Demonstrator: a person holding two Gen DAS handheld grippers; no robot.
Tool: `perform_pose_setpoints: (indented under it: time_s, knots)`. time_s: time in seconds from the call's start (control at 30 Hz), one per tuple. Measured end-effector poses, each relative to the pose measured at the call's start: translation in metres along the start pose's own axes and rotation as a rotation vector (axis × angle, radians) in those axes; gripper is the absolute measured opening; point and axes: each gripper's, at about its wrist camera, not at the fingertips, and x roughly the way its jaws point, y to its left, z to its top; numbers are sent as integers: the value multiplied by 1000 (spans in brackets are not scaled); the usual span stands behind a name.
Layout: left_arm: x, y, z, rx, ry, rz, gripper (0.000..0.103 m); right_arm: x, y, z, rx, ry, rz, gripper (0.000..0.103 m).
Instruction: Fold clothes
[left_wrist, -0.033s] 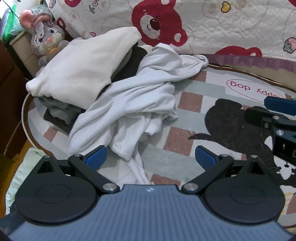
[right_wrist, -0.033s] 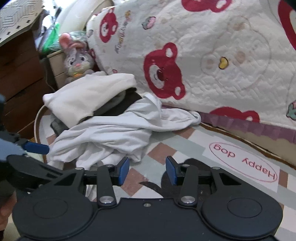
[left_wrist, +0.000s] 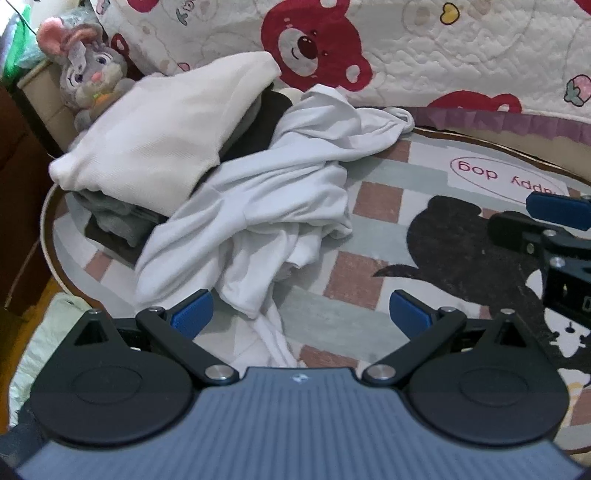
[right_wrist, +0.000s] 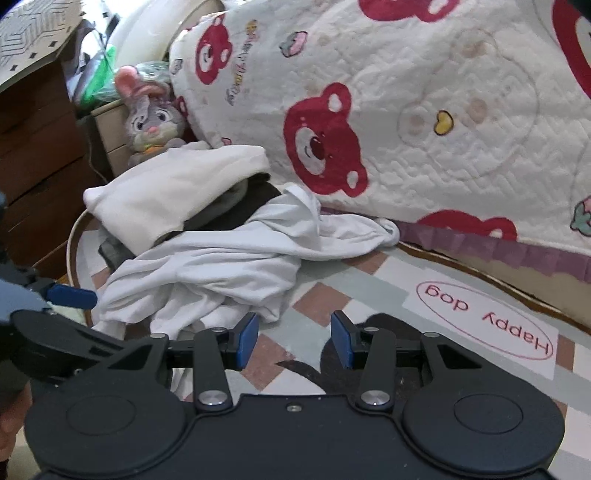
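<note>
Left wrist view shows left tool (left_wrist: 301, 314) spread over white shirt (left_wrist: 258, 206); right tool (right_wrist: 294, 339) gapes, empty.

Support is a round rug (left_wrist: 373, 192) on the floor: checked grey and pink, black dog print at right, "Happy dog" label (left_wrist: 508, 176) far right. On it, left half: crumpled white garment (left_wrist: 258, 206), spreading from far centre to near edge. Far left: clothes pile (left_wrist: 122, 221), cream top (left_wrist: 162, 147) over grey and dark pieces. White garment overlaps the pile's right side. Rug's far edge meets a bear-print quilt (left_wrist: 443, 55).
</note>
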Motion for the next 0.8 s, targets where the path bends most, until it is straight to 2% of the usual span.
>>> perform_pose_setpoints:
  time_s: [0.17, 0.33, 0.67, 0.8]
  knots:
    - [6, 7, 0, -22, 18, -35, 101, -1, 1, 0, -19, -13, -23, 50]
    - [11, -2, -8, -36, 19, -51, 101, -1, 1, 0, -39, -25, -47, 51]
    - [3, -22, -20, -30, 19, -42, 102, -1, 4, -3, -54, -35, -71, 52]
    - [3, -24, -21, -22, 15, -13, 102, 2, 4, -5, -52, -28, -75, 53]
